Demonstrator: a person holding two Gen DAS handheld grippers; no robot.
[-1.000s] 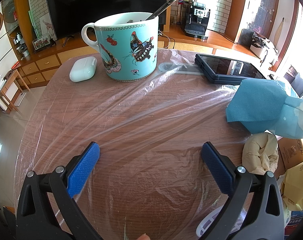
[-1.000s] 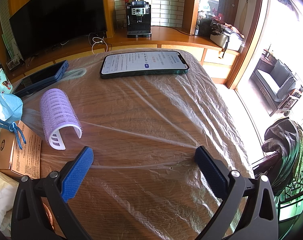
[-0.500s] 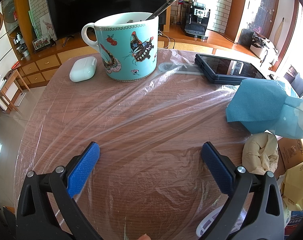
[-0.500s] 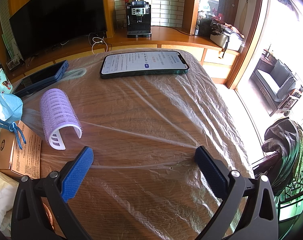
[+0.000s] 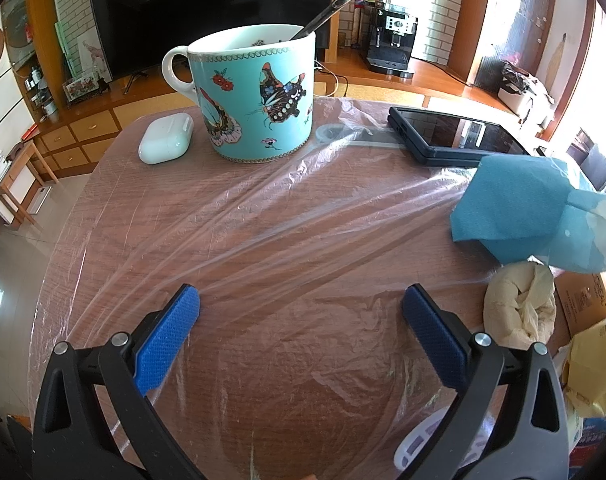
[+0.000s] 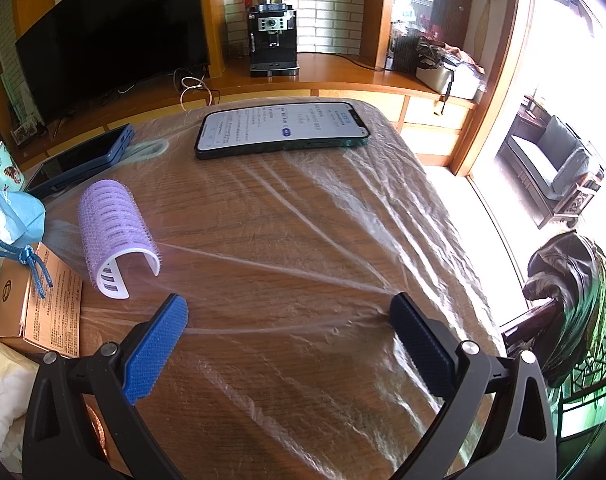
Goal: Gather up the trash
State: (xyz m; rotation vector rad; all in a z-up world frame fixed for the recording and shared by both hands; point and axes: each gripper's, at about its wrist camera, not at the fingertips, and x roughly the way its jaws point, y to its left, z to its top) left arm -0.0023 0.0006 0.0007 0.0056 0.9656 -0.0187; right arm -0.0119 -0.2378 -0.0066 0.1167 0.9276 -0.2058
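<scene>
The purple hair roller [image 5: 435, 442] is mostly hidden behind the left gripper [image 5: 301, 302]. Both the left gripper and the right gripper [image 6: 289, 312] are spread wide, empty. Crumpled blue tissue [image 5: 543, 216] lies right of the butterfly mug [image 5: 259, 92].

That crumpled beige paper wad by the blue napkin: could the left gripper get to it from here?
Probably yes. The crumpled beige paper wad lies just right of the open left gripper, with only bare plastic-covered table between.
</scene>
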